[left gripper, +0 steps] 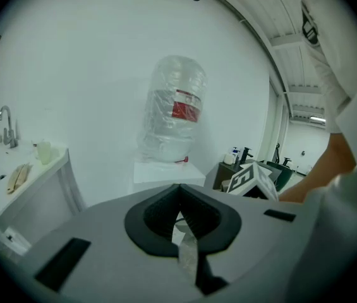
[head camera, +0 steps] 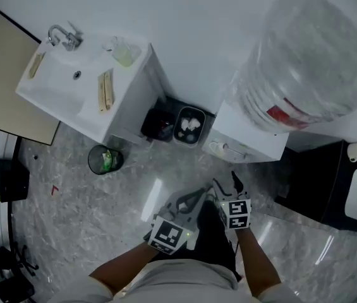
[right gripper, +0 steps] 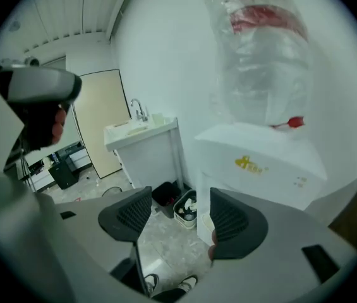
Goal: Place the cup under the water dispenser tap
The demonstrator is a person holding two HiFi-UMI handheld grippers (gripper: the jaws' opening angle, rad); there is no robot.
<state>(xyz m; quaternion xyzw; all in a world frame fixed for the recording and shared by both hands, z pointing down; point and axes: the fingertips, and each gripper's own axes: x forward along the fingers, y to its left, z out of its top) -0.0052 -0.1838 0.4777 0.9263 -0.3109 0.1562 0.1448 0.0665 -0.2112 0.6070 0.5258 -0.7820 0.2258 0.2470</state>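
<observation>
Left gripper [left gripper: 179, 197] pinched closed, right gripper [right gripper: 175, 210] gaping empty; one water dispenser [right gripper: 260, 163], perhaps one cup [head camera: 218, 148] at it.

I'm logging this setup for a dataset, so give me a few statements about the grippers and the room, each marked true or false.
1. The right gripper has its jaws apart with nothing between them. True.
2. The left gripper has its jaws wide apart. False: they meet at the tips.
3. A large clear bottle sits on top of the water dispenser. True.
4. In the head view the sink is to the right of the water dispenser. False: it is to the left, with bins between them.
</observation>
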